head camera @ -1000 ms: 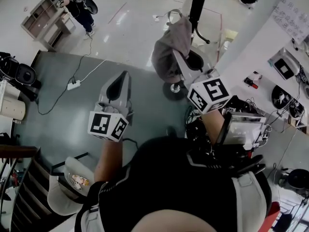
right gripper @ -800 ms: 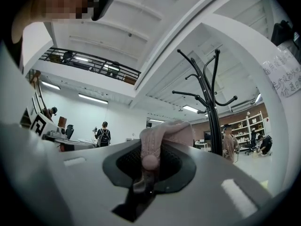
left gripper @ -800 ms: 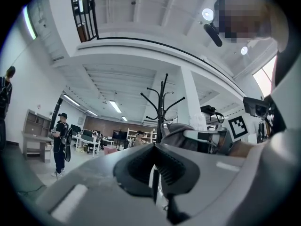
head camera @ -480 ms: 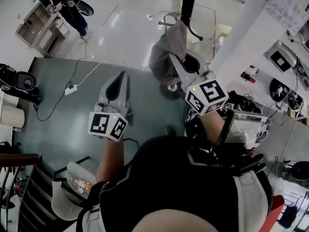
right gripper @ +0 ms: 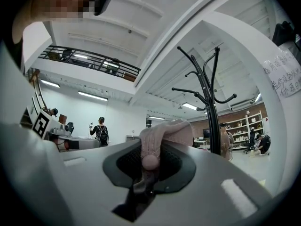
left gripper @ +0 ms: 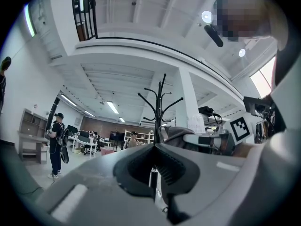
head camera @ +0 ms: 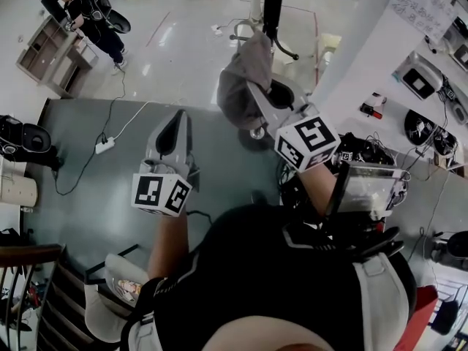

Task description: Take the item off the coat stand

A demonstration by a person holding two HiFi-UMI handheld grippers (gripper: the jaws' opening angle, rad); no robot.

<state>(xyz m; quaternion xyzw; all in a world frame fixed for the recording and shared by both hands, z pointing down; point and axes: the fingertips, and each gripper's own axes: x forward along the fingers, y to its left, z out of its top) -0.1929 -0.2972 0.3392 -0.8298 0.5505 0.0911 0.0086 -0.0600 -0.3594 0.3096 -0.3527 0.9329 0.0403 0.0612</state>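
A person is working two handheld grippers beside a black coat stand [head camera: 272, 2]. The right gripper [head camera: 257, 93] is pinching a knitted item [head camera: 238, 86] in its jaws. In the right gripper view, the jaws of that gripper [right gripper: 151, 149] are pressing on a narrow fold of the pinkish knit [right gripper: 164, 133]. A small round bobble is sitting right at the pads.

From there the knitted item is rising out of the jaws and bending over to the right. Its long axis is pointing toward the pole of the coat stand [right gripper: 210, 107]. Its far end is lying just beside the pole without visibly touching it, and the curved hooks are standing well above it.

From the head view the knitted item is draping as a long bundle over the jaw tips. One end is pointing away toward the stand's base, and the bulkier end is sagging toward the far edge of the grey floor mat [head camera: 95, 189].

The left gripper [head camera: 178, 123] is hovering over the mat, well apart from the knitted item. In the left gripper view its jaws [left gripper: 153, 147] are meeting at the tips with nothing between them, and the coat stand [left gripper: 161, 105] is rising straight ahead.
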